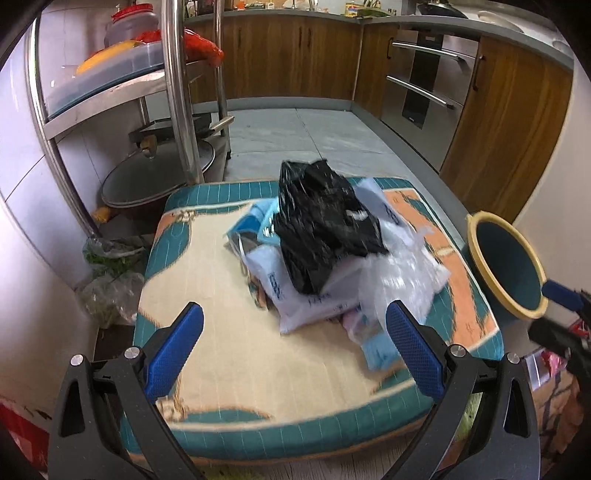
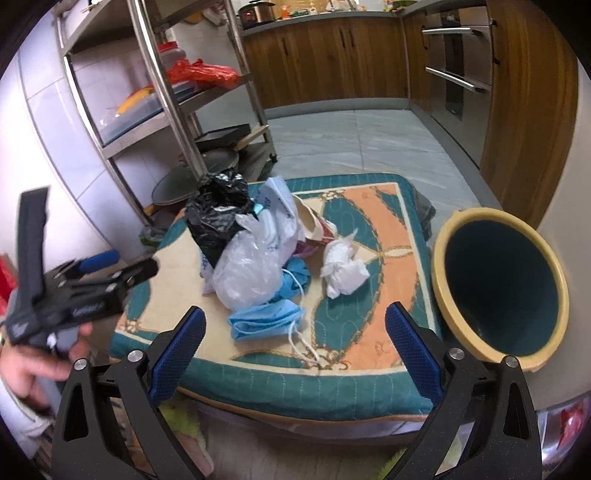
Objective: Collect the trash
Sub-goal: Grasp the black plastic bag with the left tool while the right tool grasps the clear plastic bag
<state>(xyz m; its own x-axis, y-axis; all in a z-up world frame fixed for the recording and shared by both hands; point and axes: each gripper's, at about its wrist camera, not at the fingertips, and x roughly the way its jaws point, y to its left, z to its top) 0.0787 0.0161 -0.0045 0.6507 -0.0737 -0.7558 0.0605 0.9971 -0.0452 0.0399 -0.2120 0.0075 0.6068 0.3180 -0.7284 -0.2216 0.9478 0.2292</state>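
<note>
Both tools spread, empty: left tool (image 1: pixel 293 341), right tool (image 2: pixel 295 341); trash pile (image 2: pixel 255 254) on cushion (image 2: pixel 369 229).

Home kitchen: wooden cabinets (image 2: pixel 325 59), built-in oven (image 1: pixel 424 81), steel shelf rack (image 2: pixel 162 92), rice cooker (image 2: pixel 256 11).

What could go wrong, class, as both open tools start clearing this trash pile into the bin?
1. The black bag tops a loose heap; pulling it may scatter the clear plastic bag.
2. The blue mask trails strings that may snag.
3. The bin stands off the cushion; the crumpled tissue could miss.
</note>
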